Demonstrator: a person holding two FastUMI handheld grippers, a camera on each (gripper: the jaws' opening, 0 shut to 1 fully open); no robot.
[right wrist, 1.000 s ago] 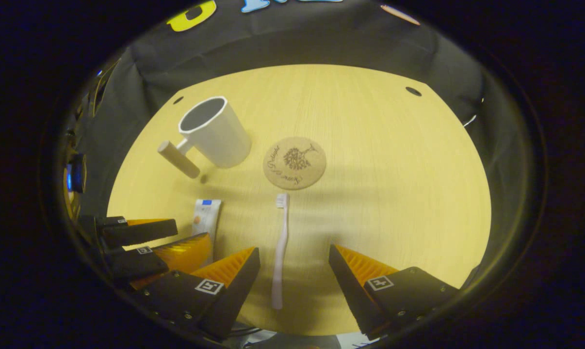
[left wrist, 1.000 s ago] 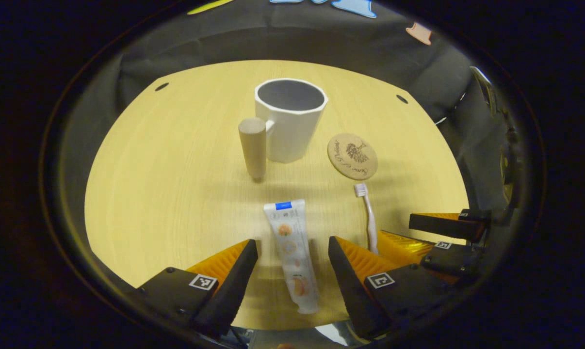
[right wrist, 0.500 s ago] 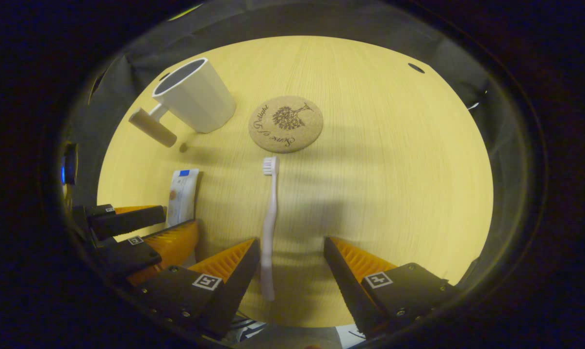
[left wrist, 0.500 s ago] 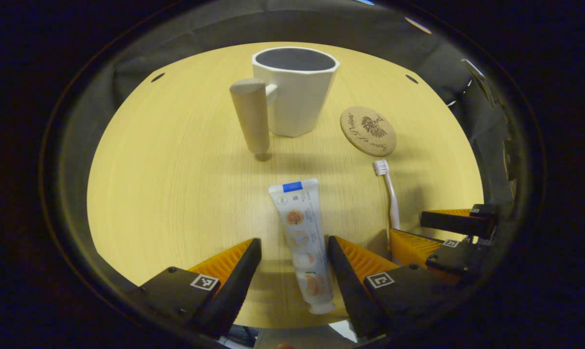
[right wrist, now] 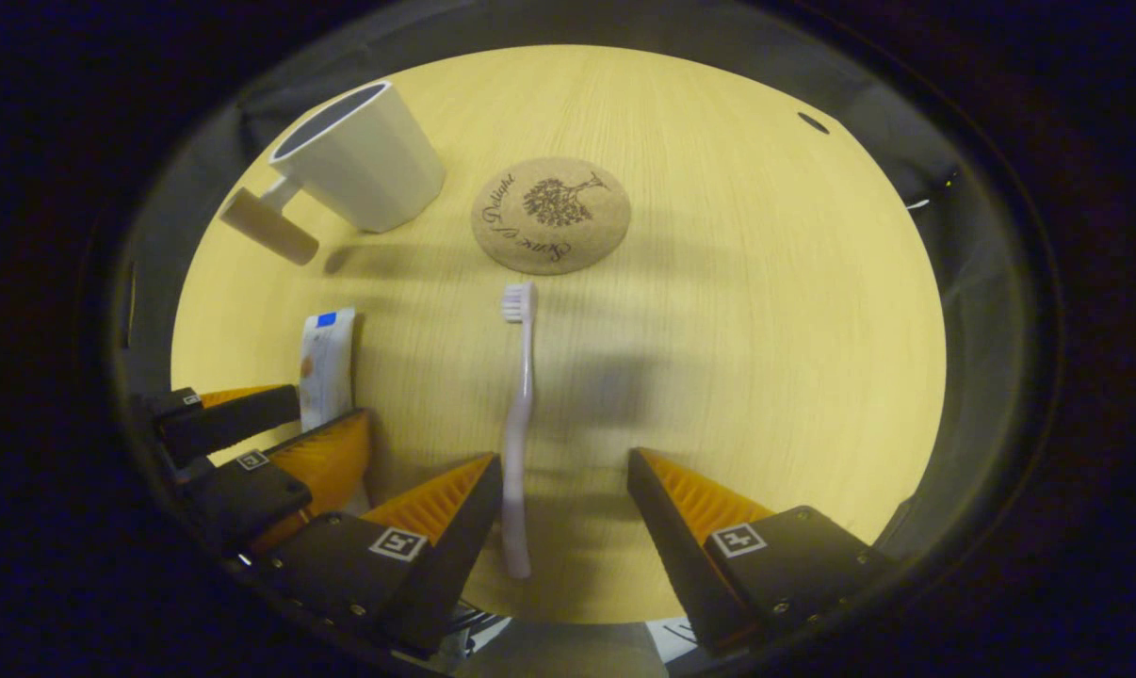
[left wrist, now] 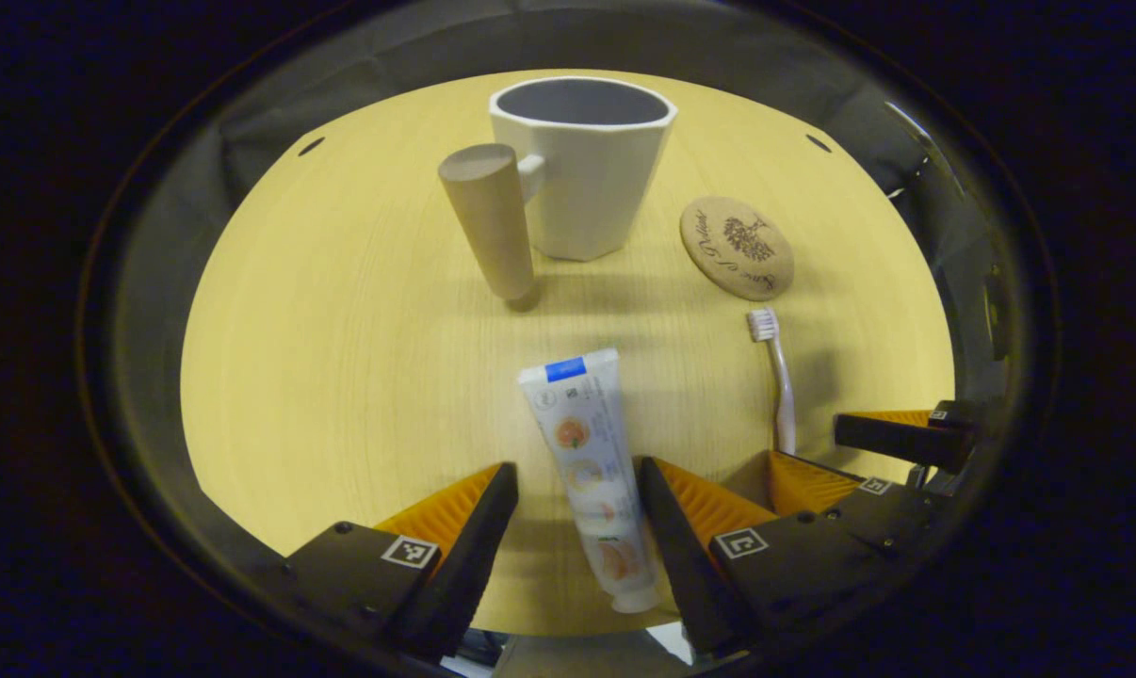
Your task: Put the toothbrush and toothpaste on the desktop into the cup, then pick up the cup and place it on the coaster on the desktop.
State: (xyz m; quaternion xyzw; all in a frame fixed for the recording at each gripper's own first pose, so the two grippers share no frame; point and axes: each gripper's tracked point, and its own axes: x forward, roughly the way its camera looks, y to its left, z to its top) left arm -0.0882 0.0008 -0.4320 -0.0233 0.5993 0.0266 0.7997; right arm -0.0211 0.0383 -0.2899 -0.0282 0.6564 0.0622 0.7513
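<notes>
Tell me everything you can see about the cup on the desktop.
The cup is white with faceted sides, looks ceramic, and has a grey-looking, empty inside. A short white stub on its side carries a thick wood-like peg handle that stands upright, with its lower end near the desktop. The cup stands upright at the far side of the desktop, beside the round coaster but apart from it. No hand-held gripper touches it.

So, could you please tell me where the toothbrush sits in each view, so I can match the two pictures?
Left gripper view: toothbrush at lower right, bristles toward the coaster.
Right gripper view: toothbrush at lower centre, its handle between the right gripper fingers, nearer one of them.
Shared landmark: the coaster, just beyond the bristles.
</notes>
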